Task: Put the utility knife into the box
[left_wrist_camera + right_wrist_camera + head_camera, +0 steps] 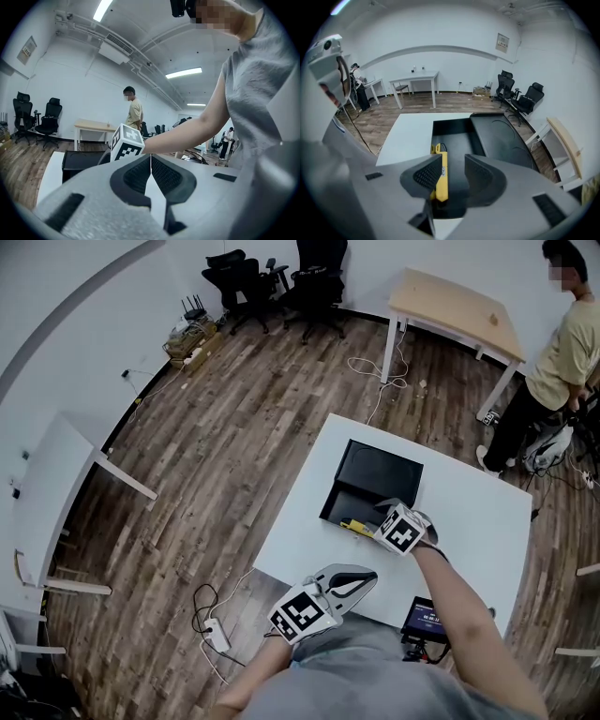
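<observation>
No word, brand or number can be read anywhere. The cube (pixel 401 529) on the right gripper (pixel 453 174) and the cube (pixel 305 612) on the left gripper (pixel 151 164) bear only black-and-white square patterns, no letters; the framed notice (pixel 502 42) high on the wall in the right gripper view is too small to read; so is the poster (pixel 28 49) in the left gripper view; the small screen (pixel 429 620) shows a reddish line, illegible; the pale label on the yellow utility knife (pixel 442 180) is blurred.
</observation>
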